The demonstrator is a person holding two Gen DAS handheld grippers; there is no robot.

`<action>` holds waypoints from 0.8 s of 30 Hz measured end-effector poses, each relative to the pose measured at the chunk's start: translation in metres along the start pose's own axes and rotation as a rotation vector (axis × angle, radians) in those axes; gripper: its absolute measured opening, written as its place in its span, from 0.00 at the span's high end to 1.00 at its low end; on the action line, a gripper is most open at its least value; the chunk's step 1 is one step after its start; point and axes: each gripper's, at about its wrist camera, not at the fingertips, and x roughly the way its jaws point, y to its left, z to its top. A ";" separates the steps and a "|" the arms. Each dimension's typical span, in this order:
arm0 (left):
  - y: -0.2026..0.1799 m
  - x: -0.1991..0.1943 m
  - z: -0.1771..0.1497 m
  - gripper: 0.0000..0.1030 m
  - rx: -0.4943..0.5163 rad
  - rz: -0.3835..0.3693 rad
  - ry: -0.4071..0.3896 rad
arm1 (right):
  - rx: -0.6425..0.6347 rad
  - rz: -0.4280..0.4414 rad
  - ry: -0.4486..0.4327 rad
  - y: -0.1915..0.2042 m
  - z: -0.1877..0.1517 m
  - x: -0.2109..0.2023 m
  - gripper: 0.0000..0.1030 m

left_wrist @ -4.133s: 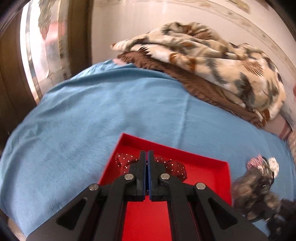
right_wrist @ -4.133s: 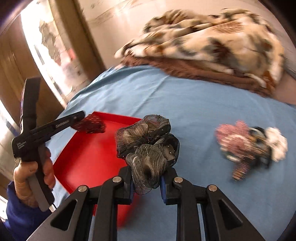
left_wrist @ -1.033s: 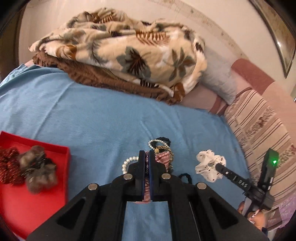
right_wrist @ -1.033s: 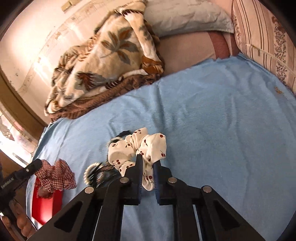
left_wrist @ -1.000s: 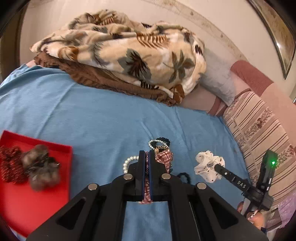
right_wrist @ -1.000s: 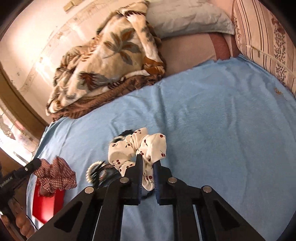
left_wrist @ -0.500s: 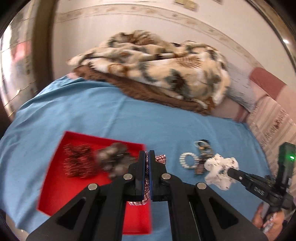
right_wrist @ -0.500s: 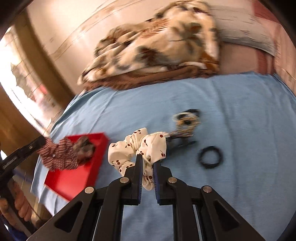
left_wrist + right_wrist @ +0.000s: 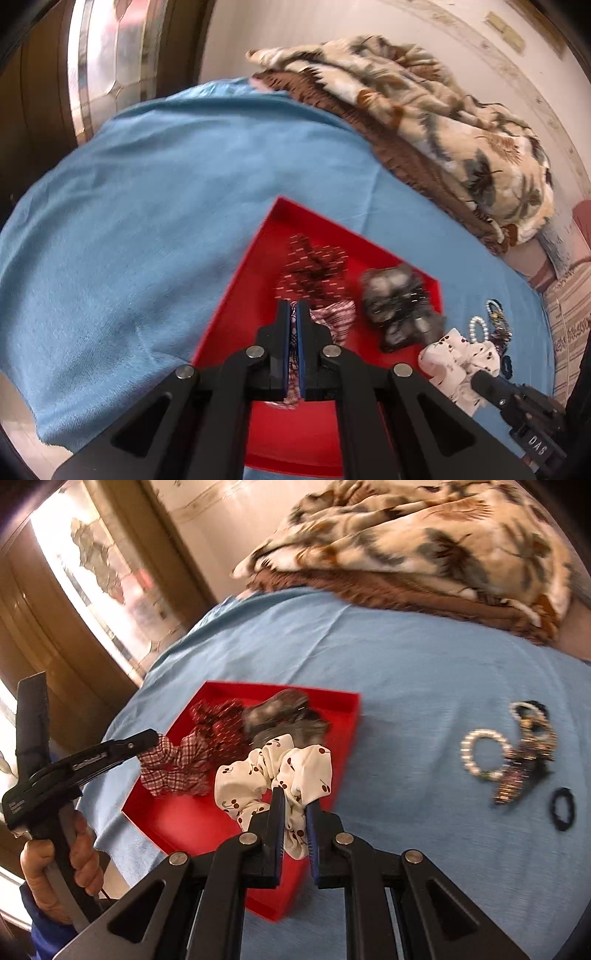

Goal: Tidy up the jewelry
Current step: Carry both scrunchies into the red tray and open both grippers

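A red tray (image 9: pixel 236 295) (image 9: pixel 177 812) lies on the blue bedspread. In it lie a dark red dotted scrunchie (image 9: pixel 314 266) (image 9: pixel 218 716) and a grey scrunchie (image 9: pixel 399 299) (image 9: pixel 284 709). My left gripper (image 9: pixel 293 306) (image 9: pixel 155 738) is shut on a red checked scrunchie (image 9: pixel 336 317) (image 9: pixel 177 764), held over the tray. My right gripper (image 9: pixel 293 795) (image 9: pixel 476 380) is shut on a white cherry-print scrunchie (image 9: pixel 273 771) (image 9: pixel 458 358), held above the tray's right part. A pearl bracelet (image 9: pixel 484 753), beaded pieces (image 9: pixel 524 760) and a black hair tie (image 9: pixel 561 808) lie on the bedspread to the right.
A folded leaf-print blanket (image 9: pixel 443 110) (image 9: pixel 424 535) on a brown one sits at the back of the bed. A door and window (image 9: pixel 92 583) stand left. The bedspread's front edge (image 9: pixel 37 424) hangs near me. A striped cushion (image 9: pixel 569 317) is at the far right.
Both grippers have swung left from the jewelry pile to the red tray, each carrying its scrunchie. The checked scrunchie now hangs over the tray.
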 end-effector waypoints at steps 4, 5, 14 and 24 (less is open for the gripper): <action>0.011 0.005 0.005 0.97 -0.018 0.036 -0.018 | -0.003 0.009 0.053 0.013 0.000 0.030 0.88; 0.011 0.006 0.006 0.97 -0.017 0.046 -0.022 | -0.008 0.007 0.065 0.015 -0.001 0.036 0.88; 0.007 0.011 0.006 0.89 -0.004 0.097 -0.039 | -0.082 -0.025 0.087 0.028 -0.008 0.051 0.86; -0.002 -0.013 0.002 0.42 0.019 0.032 -0.166 | -0.114 -0.047 -0.002 0.027 -0.013 0.015 0.43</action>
